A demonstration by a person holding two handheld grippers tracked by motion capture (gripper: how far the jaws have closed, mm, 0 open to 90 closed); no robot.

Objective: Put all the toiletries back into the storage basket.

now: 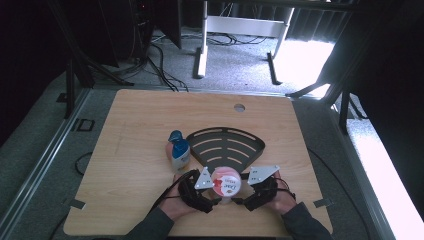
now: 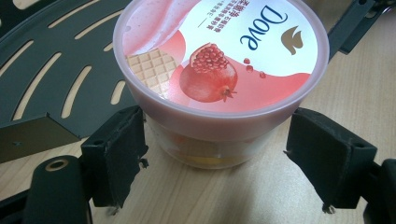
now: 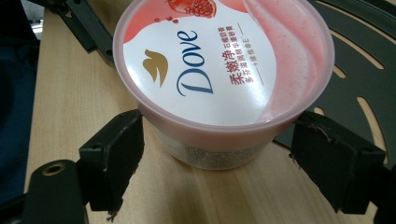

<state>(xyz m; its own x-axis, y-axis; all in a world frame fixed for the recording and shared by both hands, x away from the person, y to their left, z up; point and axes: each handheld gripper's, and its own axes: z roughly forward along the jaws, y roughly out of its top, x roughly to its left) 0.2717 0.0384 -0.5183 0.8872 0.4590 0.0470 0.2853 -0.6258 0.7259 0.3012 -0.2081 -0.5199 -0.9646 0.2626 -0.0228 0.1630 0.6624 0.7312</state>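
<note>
A pink Dove tub with a pomegranate picture on its lid stands upright on the wooden table, just in front of the black slotted fan-shaped rack. My left gripper comes at it from the left and my right gripper from the right. In the left gripper view the tub sits between the open jaws of the left gripper, with a thin gap at each pad. In the right gripper view the right gripper straddles the tub the same way, open.
A white and pink bottle with a blue cap lies on the table just left of the rack. A round cable hole sits near the far edge. The table's front edge is close behind both hands.
</note>
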